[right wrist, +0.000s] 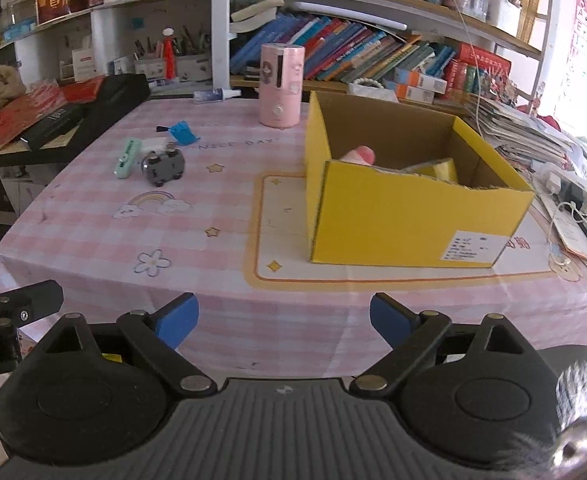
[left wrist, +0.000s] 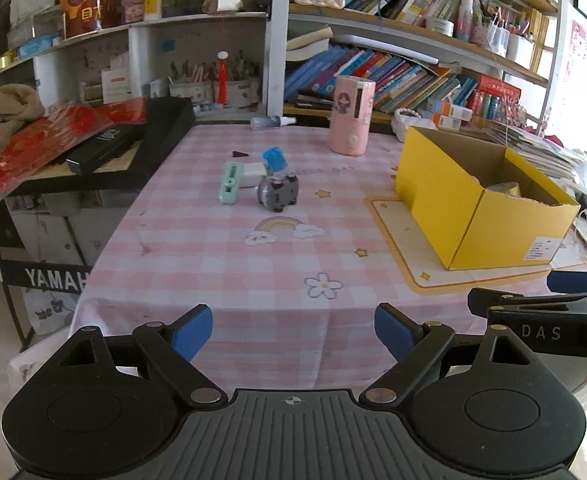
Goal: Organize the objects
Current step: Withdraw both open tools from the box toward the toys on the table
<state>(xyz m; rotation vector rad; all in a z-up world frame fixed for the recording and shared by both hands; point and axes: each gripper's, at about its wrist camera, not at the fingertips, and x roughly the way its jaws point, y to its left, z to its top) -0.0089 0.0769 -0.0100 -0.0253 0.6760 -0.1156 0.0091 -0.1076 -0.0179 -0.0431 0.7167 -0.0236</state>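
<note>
Two handheld claws hover at the near edge of a worktop (left wrist: 221, 264) draped in a pink checked cloth, both spread wide with nothing between their blue pads. The left claw (left wrist: 293, 330) faces a small cluster of loose items near the middle of the cloth: a grey toy car (left wrist: 278, 194) tipped on its side, a mint-green oblong gadget (left wrist: 230, 182) just beside it on the left, and a blue tag (left wrist: 274, 159) right behind them. The right claw (right wrist: 283, 326) points toward an open yellow cardboard box (right wrist: 413, 216), which stands on a cream mat at the right of the worktop, well apart from the cluster; a pink rounded object (right wrist: 360, 155) and a yellow item (right wrist: 439, 170) show inside it. A tall pink cylindrical container (left wrist: 352, 114) stands upright toward the far edge, between the cluster and the box, with a small spray bottle (left wrist: 272, 122) lying to its left. Crowded bookshelves (left wrist: 405, 76) fill the wall behind.
</note>
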